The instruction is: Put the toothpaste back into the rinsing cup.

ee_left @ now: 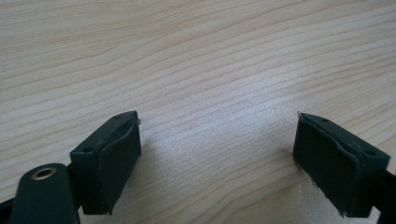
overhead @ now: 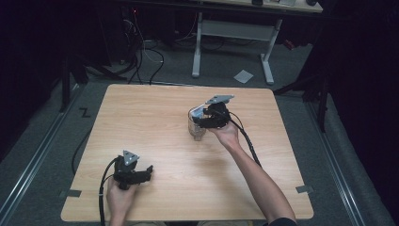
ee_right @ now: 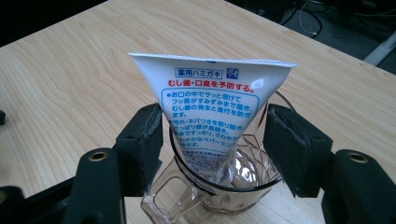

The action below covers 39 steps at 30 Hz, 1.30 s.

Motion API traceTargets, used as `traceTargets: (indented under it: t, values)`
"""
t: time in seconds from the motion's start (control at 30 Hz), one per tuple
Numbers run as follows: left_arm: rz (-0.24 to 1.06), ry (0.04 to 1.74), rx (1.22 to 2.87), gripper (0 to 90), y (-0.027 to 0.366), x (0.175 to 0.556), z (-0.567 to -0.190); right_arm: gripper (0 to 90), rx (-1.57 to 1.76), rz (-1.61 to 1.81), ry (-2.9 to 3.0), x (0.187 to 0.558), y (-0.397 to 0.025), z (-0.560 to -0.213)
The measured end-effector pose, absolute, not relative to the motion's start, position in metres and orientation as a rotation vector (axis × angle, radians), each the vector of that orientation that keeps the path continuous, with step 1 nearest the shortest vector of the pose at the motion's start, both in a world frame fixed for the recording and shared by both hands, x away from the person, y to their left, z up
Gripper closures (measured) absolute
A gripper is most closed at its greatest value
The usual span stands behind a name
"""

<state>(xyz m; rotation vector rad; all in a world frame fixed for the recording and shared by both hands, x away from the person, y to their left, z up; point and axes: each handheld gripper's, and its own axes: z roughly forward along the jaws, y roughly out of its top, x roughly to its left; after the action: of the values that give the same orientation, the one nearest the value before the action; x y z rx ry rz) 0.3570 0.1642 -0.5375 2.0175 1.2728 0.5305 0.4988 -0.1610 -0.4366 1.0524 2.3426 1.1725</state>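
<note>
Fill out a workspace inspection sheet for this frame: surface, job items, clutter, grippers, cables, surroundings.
Surface: light wooden table, no spills seen.
Job's things: white toothpaste tube standing in a clear glass mug with a handle.
Clutter: nothing seen on the table.
Grippers: left gripper open over bare wood; right gripper open, jaws either side of the tube at the mug's rim, contact unclear.
Cables: a black cable trails from each gripper.
Surroundings: dark room, grey floor, white desk frame, floor wires, a paper scrap.
</note>
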Motion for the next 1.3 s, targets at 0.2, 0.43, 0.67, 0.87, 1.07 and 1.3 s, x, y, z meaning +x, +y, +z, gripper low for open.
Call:
traceTargets:
  t: [0.2,0.43,0.67,0.87,1.07,1.3]
  values:
    - [0.53,1.273,2.018,15.5,0.164,0.357,-0.537,37.7,1.046,1.178,2.324,0.495,-0.165,-0.433]
    - [0.53,1.273,2.018,15.5,0.164,0.357,-0.537,37.9,1.071,1.217,2.288,0.491,-0.178,-0.43]
    - [0.531,1.274,2.017,15.5,0.164,0.357,-0.537,37.2,1.074,1.225,2.272,0.485,-0.189,-0.424]
    - [0.531,1.274,2.017,15.5,0.164,0.357,-0.537,34.3,1.081,1.231,2.253,0.481,-0.194,-0.418]
    - [0.531,1.275,2.017,15.5,0.164,0.357,-0.537,26.9,1.114,1.251,2.267,0.478,-0.196,-0.415]
    - [0.531,1.274,2.019,15.4,0.164,0.357,-0.537,22.7,1.137,1.238,2.251,0.476,-0.203,-0.411]
